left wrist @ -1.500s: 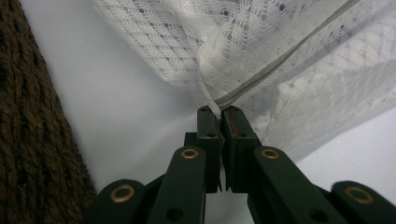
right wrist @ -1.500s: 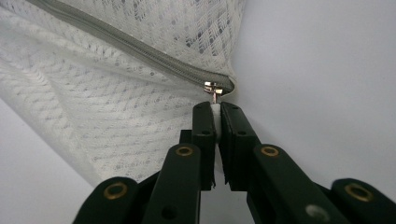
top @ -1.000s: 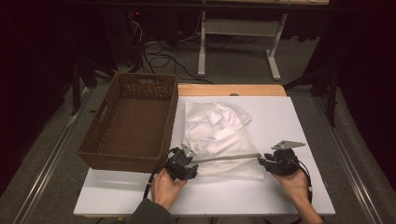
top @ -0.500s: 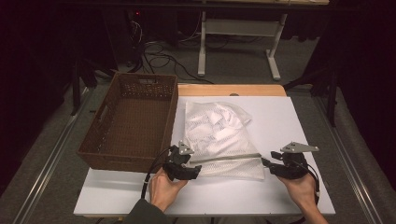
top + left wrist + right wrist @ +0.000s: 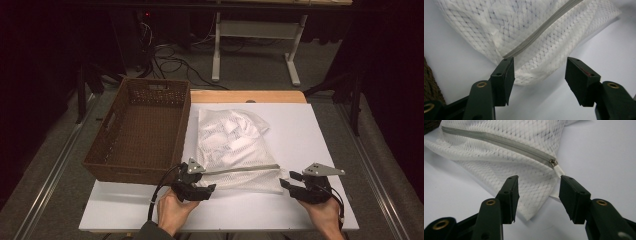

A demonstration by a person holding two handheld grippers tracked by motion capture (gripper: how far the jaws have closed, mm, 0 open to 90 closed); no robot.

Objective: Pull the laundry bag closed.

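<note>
A white mesh laundry bag (image 5: 234,150) lies flat on the white counter (image 5: 320,130), its grey zipper (image 5: 242,169) drawn shut along the near edge, just beside an empty brown wicker basket (image 5: 142,130) at the counter's left. A person's two hands come in from the near side, each carrying a pair of tongs aimed at one near corner of the bag. The left tongs (image 5: 209,188) have just been opening; in the left gripper view they stand apart (image 5: 539,75), the bag's corner (image 5: 529,75) lying between the jaws with neither pad pressing on it. The right tongs (image 5: 286,180) have likewise just spread and now sit open (image 5: 539,192) at the zipper's pull end (image 5: 553,163), with the mesh corner (a small fabric tab (image 5: 559,171) pokes out past the pull) between the jaws and unheld.

The placing reads as deliberate — one hand at each end of the zipper line lets the bag be held taut or lifted level without its contents sliding to one side. With the basket empty and close by, the likely aim is to move the filled bag into it — though for now the bag rests on the counter with nothing gripping it, and both corners would need a fresh grip first.
</note>
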